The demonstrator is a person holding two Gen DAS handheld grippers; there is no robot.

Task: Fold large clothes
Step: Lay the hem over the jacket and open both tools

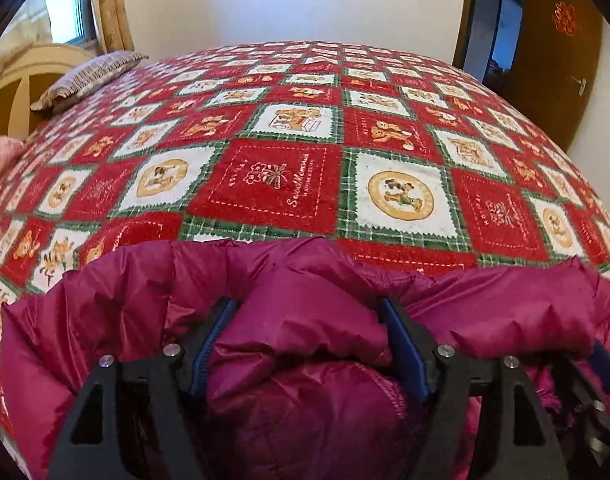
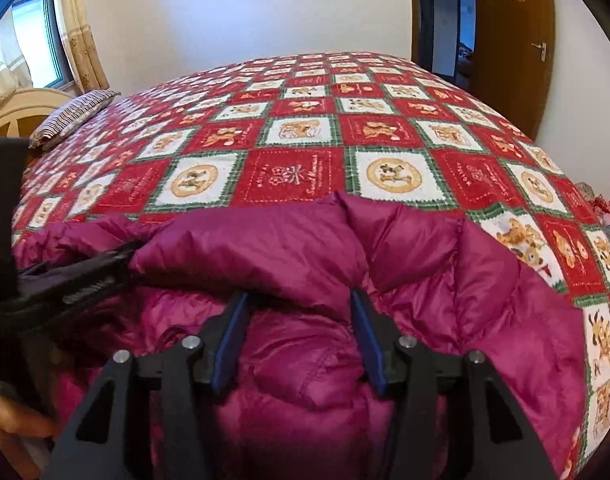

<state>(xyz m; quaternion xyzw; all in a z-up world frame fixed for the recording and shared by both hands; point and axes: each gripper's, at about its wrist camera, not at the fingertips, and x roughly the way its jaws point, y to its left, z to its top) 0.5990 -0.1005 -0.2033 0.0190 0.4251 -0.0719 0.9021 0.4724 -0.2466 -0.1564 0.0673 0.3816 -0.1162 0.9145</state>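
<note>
A magenta puffy down jacket (image 1: 289,292) lies bunched at the near edge of the bed, and shows in the right wrist view (image 2: 405,248) too. My left gripper (image 1: 309,312) has its blue-padded jaws closed on a thick roll of the jacket. My right gripper (image 2: 301,304) likewise clamps a thick fold of the jacket between its blue pads (image 2: 233,336). The left gripper's black body (image 2: 45,280) shows at the left of the right wrist view, beside the same bundle. The jacket's lower part is hidden under the grippers.
The bed is covered by a red, white and green patchwork bedspread (image 1: 277,184). A striped pillow (image 1: 89,78) and a cream headboard (image 1: 29,76) are at the far left. A brown door (image 2: 509,40) stands at the far right behind the bed.
</note>
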